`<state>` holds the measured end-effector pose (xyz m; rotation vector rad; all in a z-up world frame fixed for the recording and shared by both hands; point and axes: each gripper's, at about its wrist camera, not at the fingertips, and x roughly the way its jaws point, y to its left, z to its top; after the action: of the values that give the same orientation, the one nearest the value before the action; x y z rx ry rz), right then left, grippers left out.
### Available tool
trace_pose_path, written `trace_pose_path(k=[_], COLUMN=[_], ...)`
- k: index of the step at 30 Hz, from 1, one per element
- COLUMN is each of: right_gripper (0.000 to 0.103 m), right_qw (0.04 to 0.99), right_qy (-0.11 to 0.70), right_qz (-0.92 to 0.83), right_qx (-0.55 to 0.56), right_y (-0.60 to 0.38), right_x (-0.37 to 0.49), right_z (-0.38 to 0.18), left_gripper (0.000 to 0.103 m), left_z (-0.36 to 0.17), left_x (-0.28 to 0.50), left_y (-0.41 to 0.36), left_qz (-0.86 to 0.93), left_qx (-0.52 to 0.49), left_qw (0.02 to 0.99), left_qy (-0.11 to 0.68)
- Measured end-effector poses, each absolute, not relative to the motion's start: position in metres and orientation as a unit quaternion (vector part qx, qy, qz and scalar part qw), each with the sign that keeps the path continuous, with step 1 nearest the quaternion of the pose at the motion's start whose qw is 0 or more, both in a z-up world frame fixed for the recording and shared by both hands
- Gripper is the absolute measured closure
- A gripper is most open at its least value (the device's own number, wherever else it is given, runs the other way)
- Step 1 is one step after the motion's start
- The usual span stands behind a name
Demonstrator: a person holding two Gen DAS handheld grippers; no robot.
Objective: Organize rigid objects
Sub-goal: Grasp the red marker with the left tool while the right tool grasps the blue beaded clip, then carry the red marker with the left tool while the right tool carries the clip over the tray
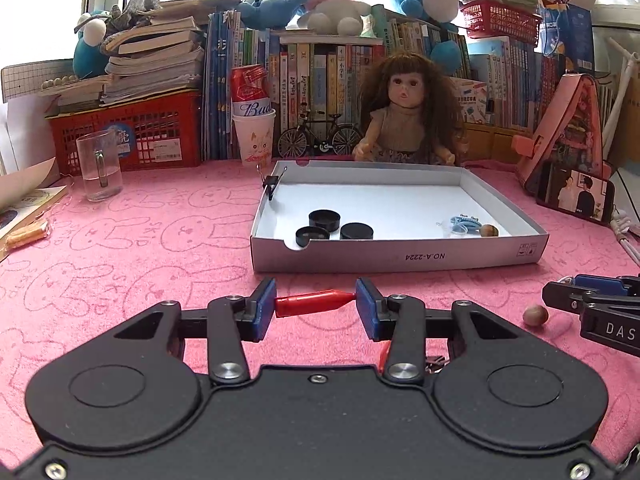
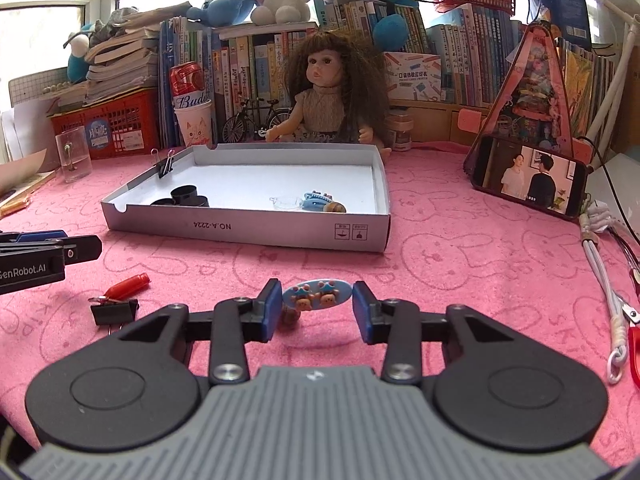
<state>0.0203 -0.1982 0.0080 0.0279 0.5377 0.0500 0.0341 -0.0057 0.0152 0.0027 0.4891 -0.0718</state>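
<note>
Nearest, the left gripper [image 1: 315, 305] has its blue pads pressed on both ends of a red alligator clip [image 1: 310, 303], grasping it just above the pink desk [image 1: 120, 272]. The right gripper [image 2: 312, 307] stands spread around an oval bear hair clip [image 2: 317, 294], its pads beside the clip but not clearly touching. A hazelnut [image 1: 535, 315] lies at 3 o'clock of the left gripper. A black binder clip [image 2: 114, 312] lies at 9 o'clock of the right gripper. Farther, at 12 o'clock, a white cardboard tray [image 1: 400, 258] holds three black caps [image 1: 324, 219]. A doll [image 1: 406, 110] sits behind the tray.
</note>
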Motion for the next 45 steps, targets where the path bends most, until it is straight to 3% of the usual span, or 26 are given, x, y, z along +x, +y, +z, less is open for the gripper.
trace_pose_path(k=[23, 45], right_gripper=[0.059, 0.059], right_qw=[0.963, 0.946], right_qy=[0.256, 0.313], right_qz=[0.016, -0.008], right_qx=[0.077, 0.086], right_y=[-0.21, -0.212], right_x=[0.11, 0.195], right_z=[0.036, 0.017], left_gripper=[0.062, 0.062], left_z=[0.052, 0.014], left_x=[0.142, 0.232], left_y=[-0.012, -0.024], left_qz=[-0.064, -0.058], left_qx=[-0.018, -0.017], left_qw=[0.973, 0.955], left_qy=[0.22, 0.29])
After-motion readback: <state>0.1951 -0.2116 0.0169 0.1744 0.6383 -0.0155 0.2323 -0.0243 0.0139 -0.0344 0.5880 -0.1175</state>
